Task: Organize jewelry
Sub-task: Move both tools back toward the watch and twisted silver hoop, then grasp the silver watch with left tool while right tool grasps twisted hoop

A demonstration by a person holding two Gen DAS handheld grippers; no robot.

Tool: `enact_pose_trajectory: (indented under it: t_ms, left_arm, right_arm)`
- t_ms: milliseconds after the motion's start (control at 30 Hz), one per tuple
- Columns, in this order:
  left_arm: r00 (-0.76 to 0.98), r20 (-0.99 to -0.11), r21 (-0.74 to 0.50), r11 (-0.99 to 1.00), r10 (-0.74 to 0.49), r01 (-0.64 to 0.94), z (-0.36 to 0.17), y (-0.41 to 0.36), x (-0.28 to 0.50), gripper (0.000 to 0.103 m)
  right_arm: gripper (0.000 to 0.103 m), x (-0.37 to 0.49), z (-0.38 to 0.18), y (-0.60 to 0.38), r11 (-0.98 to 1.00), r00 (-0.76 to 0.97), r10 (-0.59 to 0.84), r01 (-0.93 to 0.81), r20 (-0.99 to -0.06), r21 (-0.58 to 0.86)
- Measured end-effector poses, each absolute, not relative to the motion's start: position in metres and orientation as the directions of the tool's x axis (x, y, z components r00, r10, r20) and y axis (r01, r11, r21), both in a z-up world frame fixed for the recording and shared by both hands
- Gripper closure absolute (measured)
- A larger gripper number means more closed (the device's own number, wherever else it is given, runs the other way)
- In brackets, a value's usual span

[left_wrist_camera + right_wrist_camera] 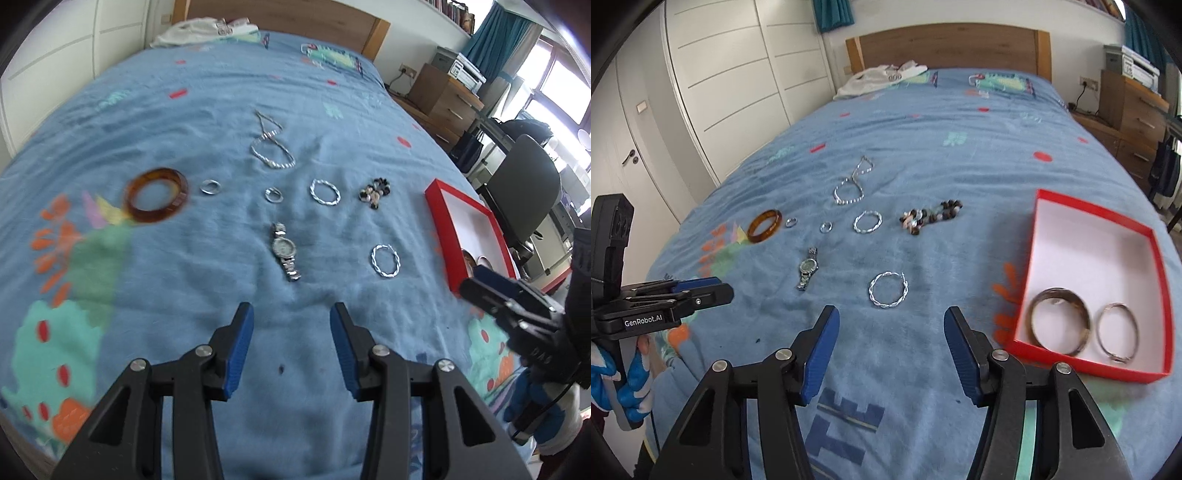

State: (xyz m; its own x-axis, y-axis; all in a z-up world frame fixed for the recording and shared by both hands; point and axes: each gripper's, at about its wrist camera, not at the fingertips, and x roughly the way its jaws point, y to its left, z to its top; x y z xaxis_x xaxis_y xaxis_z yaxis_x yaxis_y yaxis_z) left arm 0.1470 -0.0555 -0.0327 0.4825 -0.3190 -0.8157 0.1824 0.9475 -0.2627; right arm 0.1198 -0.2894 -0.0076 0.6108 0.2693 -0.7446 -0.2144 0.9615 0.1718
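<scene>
Jewelry lies on a blue bedspread. A silver watch (285, 252) (807, 268) lies ahead of my open, empty left gripper (291, 319). A twisted silver hoop (888, 290) (385, 260) lies just ahead of my open, empty right gripper (889, 325). Farther off lie an amber bangle (157, 200) (764, 226), two small rings (210, 187) (273, 194), a second twisted hoop (324, 192) (867, 221), a beaded bracelet (375, 188) (929, 216) and a silver chain (271, 147) (852, 184). A red box (1152, 273) (436, 206) at the right holds a wide bangle (1060, 320) and a thin hoop (1117, 332).
A wooden headboard (945, 48) and white clothes (882, 79) are at the far end of the bed. White wardrobe doors (720, 74) stand to the left. A chair (524, 184) and wooden drawers (443, 96) stand to the right of the bed.
</scene>
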Motion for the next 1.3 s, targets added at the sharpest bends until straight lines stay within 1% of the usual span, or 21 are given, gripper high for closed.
enact_pose_trajectory:
  t_ms: [200, 500, 567, 667, 900, 1000, 1100, 1233, 1300]
  left_arm:
    - [0.445, -0.829, -0.292, 0.941, -0.339, 0.172, -0.063, -0.071, 0.184, 0.063]
    - [0.431, -0.855, -0.255, 0.957, -0.290, 0.139, -0.089, -0.082, 0.223, 0.063]
    - [0.431, -0.857, -0.248, 0.959, -0.282, 0.134, -0.093, -0.083, 0.228, 0.063]
    - [0.431, -0.863, -0.233, 0.965, -0.264, 0.123, -0.100, -0.085, 0.234, 0.063]
    - [0.450, -0.862, -0.202, 0.973, -0.233, 0.116, -0.105, -0.090, 0.235, 0.064]
    - [0.457, -0.861, -0.191, 0.975, -0.224, 0.116, -0.105, -0.090, 0.235, 0.066]
    - [0.464, -0.859, -0.187, 0.977, -0.214, 0.104, -0.105, -0.089, 0.236, 0.071]
    - [0.472, -0.858, -0.180, 0.979, -0.204, 0.095, -0.105, -0.087, 0.235, 0.079]
    - [0.473, -0.857, -0.179, 0.979, -0.203, 0.096, -0.104, -0.085, 0.235, 0.080]
  right_arm:
    - [0.048, 0.153, -0.037, -0.282, 0.953, 0.568, 0.298, -0.229, -0.767, 0.201]
    - [0.049, 0.181, -0.063, -0.279, 0.943, 0.545, 0.328, -0.234, -0.771, 0.236]
    - [0.051, 0.184, -0.067, -0.279, 0.941, 0.541, 0.334, -0.235, -0.772, 0.242]
    - [0.054, 0.188, -0.072, -0.277, 0.941, 0.537, 0.334, -0.240, -0.775, 0.240]
    - [0.054, 0.195, -0.080, -0.268, 0.941, 0.536, 0.326, -0.265, -0.779, 0.211]
    - [0.055, 0.196, -0.083, -0.264, 0.945, 0.541, 0.309, -0.265, -0.782, 0.190]
    - [0.062, 0.196, -0.083, -0.262, 0.948, 0.547, 0.298, -0.265, -0.782, 0.177]
    - [0.063, 0.195, -0.083, -0.261, 0.948, 0.549, 0.296, -0.268, -0.781, 0.171]
    - [0.063, 0.195, -0.083, -0.262, 0.948, 0.551, 0.298, -0.270, -0.780, 0.171]
